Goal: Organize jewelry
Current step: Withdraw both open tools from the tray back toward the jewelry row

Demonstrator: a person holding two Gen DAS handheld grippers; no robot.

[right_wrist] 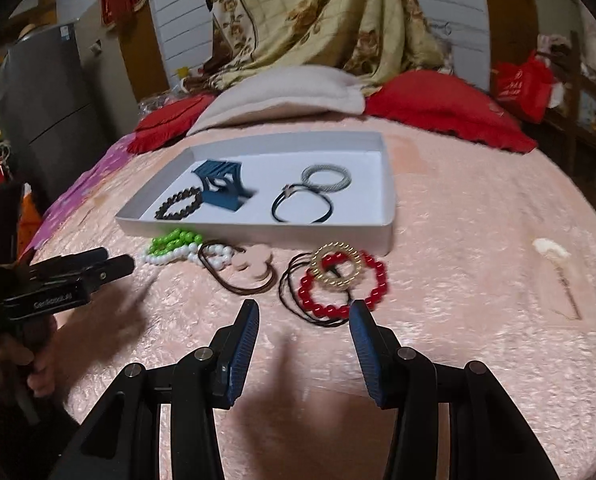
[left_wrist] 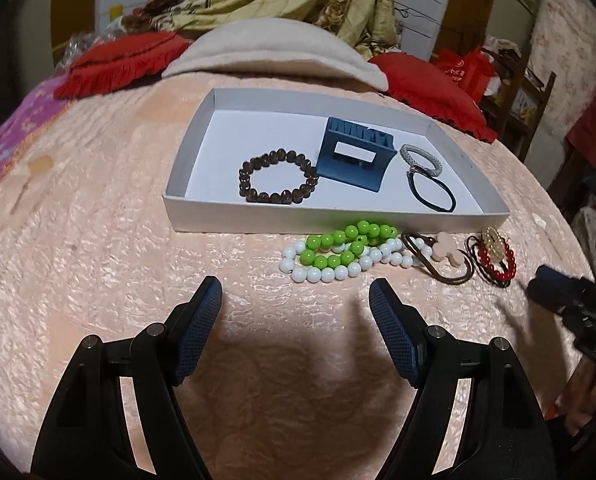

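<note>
A shallow white tray (left_wrist: 186, 206) (right_wrist: 385, 184) lies on the pink bedspread. In it are a dark bead bracelet (left_wrist: 278, 177) (right_wrist: 178, 204), a blue hair claw (left_wrist: 353, 154) (right_wrist: 222, 188), a silver ring band (left_wrist: 421, 159) (right_wrist: 325, 178) and a black hair tie (left_wrist: 433, 194) (right_wrist: 301, 204). In front of the tray lie green beads (left_wrist: 345, 242) (right_wrist: 174, 240), white beads (left_wrist: 329, 272) (right_wrist: 170, 256), a brown tie with a beige flower (left_wrist: 445, 248) (right_wrist: 254, 264), and a red bead bracelet (left_wrist: 501, 264) (right_wrist: 345, 292) under a gold ring (right_wrist: 337, 266). My left gripper (left_wrist: 296, 294) (right_wrist: 106, 264) is open and empty, short of the beads. My right gripper (right_wrist: 303, 312) (left_wrist: 545, 284) is open, just before the red bracelet.
Red cushions (left_wrist: 118, 62) (right_wrist: 445, 108) and a beige folded blanket (left_wrist: 274, 50) lie behind the tray. A small white scrap (right_wrist: 551, 250) sits on the bedspread at right. A hand (right_wrist: 38, 372) holds the left gripper's handle. Furniture stands at the far right (left_wrist: 529, 92).
</note>
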